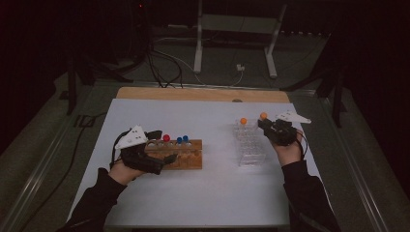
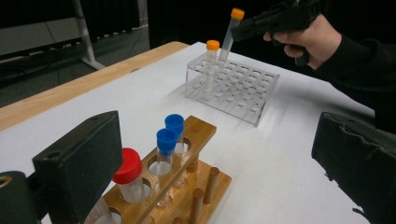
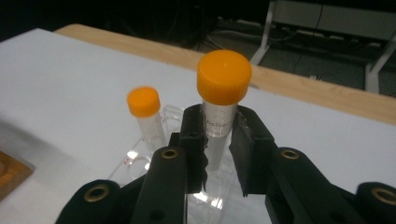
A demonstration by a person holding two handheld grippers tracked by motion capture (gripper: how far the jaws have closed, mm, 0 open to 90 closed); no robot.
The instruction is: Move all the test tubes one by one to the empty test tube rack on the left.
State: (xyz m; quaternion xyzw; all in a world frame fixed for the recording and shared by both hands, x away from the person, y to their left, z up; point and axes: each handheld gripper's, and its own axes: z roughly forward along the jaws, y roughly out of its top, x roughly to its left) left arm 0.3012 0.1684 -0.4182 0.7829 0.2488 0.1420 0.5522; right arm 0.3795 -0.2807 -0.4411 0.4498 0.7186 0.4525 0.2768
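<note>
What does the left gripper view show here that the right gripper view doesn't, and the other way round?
Left gripper view alone: the wooden rack with one red-capped tube and two blue-capped tubes, framed by the left gripper's wide-open jaws, plus the person's hand on the right gripper. Right gripper view alone: a close look at the right gripper shut on the held tube just below its orange cap, and faint writing on the tube. Both: that tube, the second orange-capped tube standing in the clear rack, and the white table.
</note>
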